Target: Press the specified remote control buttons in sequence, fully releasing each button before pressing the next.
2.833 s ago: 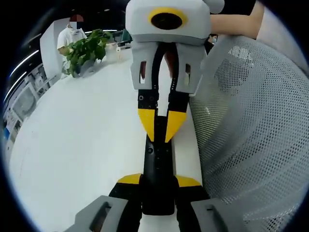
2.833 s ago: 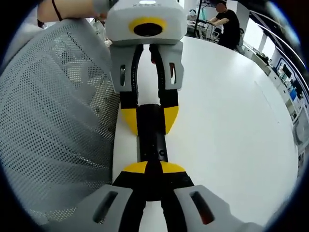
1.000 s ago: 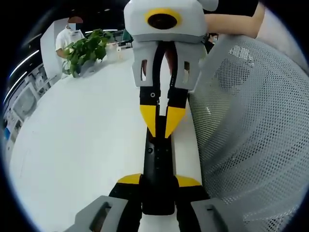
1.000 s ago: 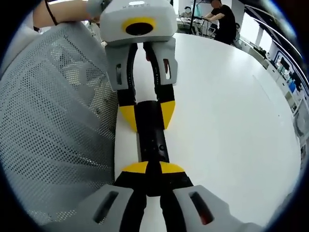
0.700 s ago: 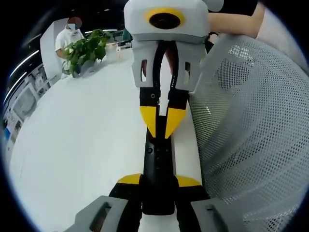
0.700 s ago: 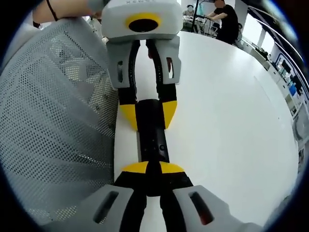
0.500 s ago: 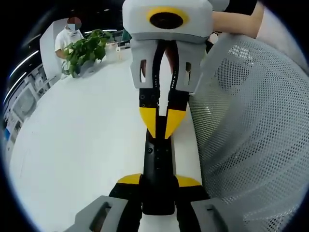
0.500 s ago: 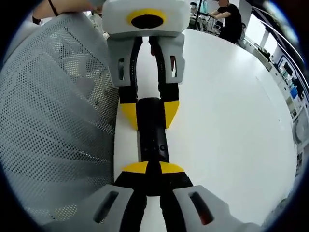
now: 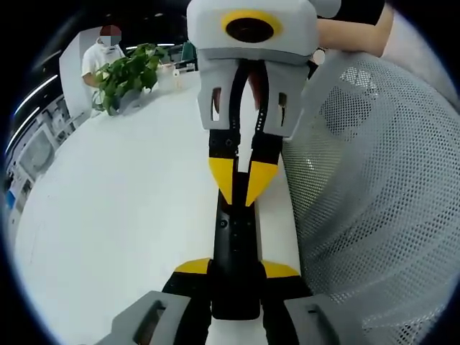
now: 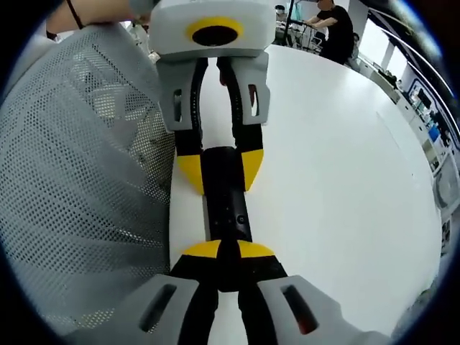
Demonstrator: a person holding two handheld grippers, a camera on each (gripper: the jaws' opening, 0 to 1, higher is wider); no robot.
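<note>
I have a slim, glossy black remote control (image 9: 234,251) lying lengthwise on the smooth white table (image 9: 122,215), close along the table's edge, with a grey perforated mesh surface (image 9: 381,201), seemingly a chair back, just beside it. In the left gripper view my left hand-held gripper (image 9: 236,269) has its yellow-tipped black jaws closed on the near end of the remote control, one tip on each side of its body. From the far end the right hand-held gripper (image 9: 241,188) comes toward me with its yellow tips drawn nearly together into a narrow wedge, touching or just over the remote control's top face; I cannot tell whether it is pressing. In the right gripper view the same remote control (image 10: 224,198) runs away from the right hand-held gripper (image 10: 218,250), whose tips meet over it, to the left hand-held gripper (image 10: 220,171) clasping its far end. Beyond the remote control, a leafy green plant (image 9: 128,72) stands at the table's far rim, near a person (image 9: 100,54).
</note>
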